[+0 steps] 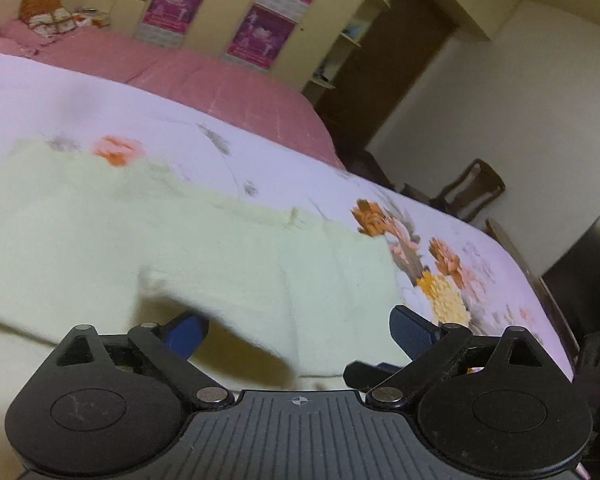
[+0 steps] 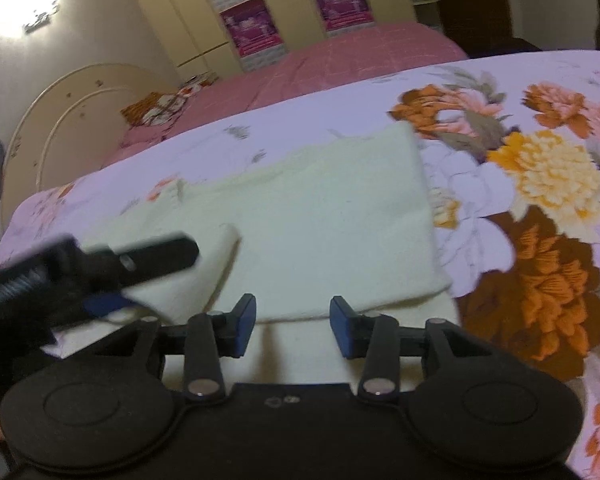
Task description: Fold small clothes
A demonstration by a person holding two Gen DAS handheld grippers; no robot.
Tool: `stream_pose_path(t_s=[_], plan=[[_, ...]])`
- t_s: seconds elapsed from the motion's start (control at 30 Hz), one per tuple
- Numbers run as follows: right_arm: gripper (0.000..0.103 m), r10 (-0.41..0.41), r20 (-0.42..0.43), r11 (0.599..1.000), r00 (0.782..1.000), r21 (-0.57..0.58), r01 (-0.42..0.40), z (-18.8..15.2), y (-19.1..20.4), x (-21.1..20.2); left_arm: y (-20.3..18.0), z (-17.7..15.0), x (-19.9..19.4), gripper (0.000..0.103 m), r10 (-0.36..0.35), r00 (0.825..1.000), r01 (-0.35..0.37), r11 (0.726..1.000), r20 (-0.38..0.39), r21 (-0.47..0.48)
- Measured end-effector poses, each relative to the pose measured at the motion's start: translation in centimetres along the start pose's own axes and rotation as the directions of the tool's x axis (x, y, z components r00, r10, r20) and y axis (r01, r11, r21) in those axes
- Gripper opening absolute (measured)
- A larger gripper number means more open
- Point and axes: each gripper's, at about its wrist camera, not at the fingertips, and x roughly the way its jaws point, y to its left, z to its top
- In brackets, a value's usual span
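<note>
A pale cream garment point(image 1: 188, 248) lies folded on the flowered bedspread point(image 1: 260, 148). My left gripper point(image 1: 296, 330) is open just above its near edge, empty. In the right wrist view the same garment point(image 2: 320, 216) lies flat with a folded flap at its left. My right gripper point(image 2: 292, 320) is open at the garment's near edge, holding nothing. The left gripper point(image 2: 100, 276) shows there too, blurred, over the garment's left flap.
A pink blanket point(image 1: 220, 80) covers the far part of the bed, with pillows point(image 1: 48, 16) at the headboard. Wardrobes with pink posters point(image 1: 260, 32) stand behind. A wooden chair point(image 1: 472, 188) and a dark screen point(image 1: 580, 272) stand right of the bed.
</note>
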Motion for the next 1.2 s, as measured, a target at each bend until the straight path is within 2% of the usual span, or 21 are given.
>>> stream_pose_path(t_s=[0.07,0.13,0.27,0.4,0.5,0.53,0.57,0.6,0.67,0.73,0.8,0.87,0.93,0.97,1.0,1.03,1.2], plan=[[0.043,0.013,-0.004,1.000,1.000,-0.028,-0.013,-0.1,1.0,0.2,2.0,0.6,-0.9,0.096,0.061,0.998,-0.060,0.997,0.032,-0.038],[0.048,0.012,-0.005,0.997,1.000,-0.078,-0.013,-0.3,2.4,0.4,4.2,0.9,-2.1,0.096,0.131,0.990,-0.126,0.989,0.059,-0.080],[0.052,0.006,-0.018,0.981,1.000,-0.192,-0.009,-0.9,5.3,1.6,7.9,0.8,-4.5,0.096,0.284,0.955,-0.277,0.957,0.088,-0.084],[0.052,-0.015,-0.021,0.955,1.000,-0.296,0.009,-1.5,7.9,2.8,9.8,0.1,-5.1,0.096,0.371,0.925,-0.367,0.928,0.082,-0.059],[0.048,-0.103,0.023,0.906,0.994,-0.410,0.104,-1.9,9.6,3.8,10.4,-0.5,-4.0,0.096,0.399,0.915,-0.397,0.917,0.055,-0.048],[0.039,-0.114,0.032,0.898,0.993,-0.424,0.117,-1.8,9.8,4.1,10.6,-0.7,-3.7,0.096,0.403,0.914,-0.401,0.915,0.042,-0.044],[0.034,-0.110,0.031,0.905,0.993,-0.410,0.113,-1.4,9.7,4.2,10.7,-0.8,-3.5,0.096,0.409,0.912,-0.408,0.912,0.030,-0.038],[0.023,-0.095,0.032,0.921,0.995,-0.377,0.101,-1.0,9.3,4.1,10.8,-0.9,-3.1,0.096,0.414,0.910,-0.413,0.910,0.024,-0.036],[0.016,-0.037,0.048,0.970,0.998,-0.239,0.047,0.5,7.7,3.4,10.7,-1.0,-2.6,0.096,0.417,0.909,-0.416,0.909,0.024,-0.034],[0.010,0.001,0.070,0.996,0.998,-0.089,0.006,1.6,5.6,2.5,10.5,-0.9,-2.0,0.096,0.417,0.908,-0.416,0.909,0.028,-0.036],[0.009,0.014,0.095,0.998,0.995,0.061,-0.020,2.5,2.9,1.8,10.4,-0.8,-1.8,0.096,0.416,0.909,-0.415,0.909,0.029,-0.042],[0.009,0.003,0.102,0.982,0.995,0.186,-0.022,2.7,0.4,1.4,10.3,-0.8,-1.6,0.096,0.416,0.909,-0.415,0.909,0.031,-0.038],[0.009,-0.004,0.064,0.960,0.998,0.280,-0.014,2.5,-1.9,2.0,10.2,-0.9,-1.5,0.096,0.420,0.907,-0.419,0.908,0.035,-0.022],[0.009,0.000,0.033,0.954,0.999,0.300,-0.010,2.2,-2.7,2.3,10.2,-1.0,-1.5,0.096,0.420,0.907,-0.420,0.908,0.036,-0.017],[0.015,-0.003,0.024,0.953,1.000,0.303,-0.004,2.0,-3.0,2.6,10.1,-1.0,-1.4,0.096,0.420,0.907,-0.420,0.908,0.037,-0.014],[0.021,-0.010,0.029,0.953,1.000,0.302,0.001,1.9,-3.1,2.4,10.1,-1.0,-1.5,0.096,0.419,0.907,-0.418,0.908,0.038,-0.013],[0.027,-0.025,0.092,0.948,0.995,0.317,-0.006,2.6,-3.8,1.4,10.5,-0.7,-1.6,0.096,0.411,0.911,-0.410,0.911,0.035,-0.037]])
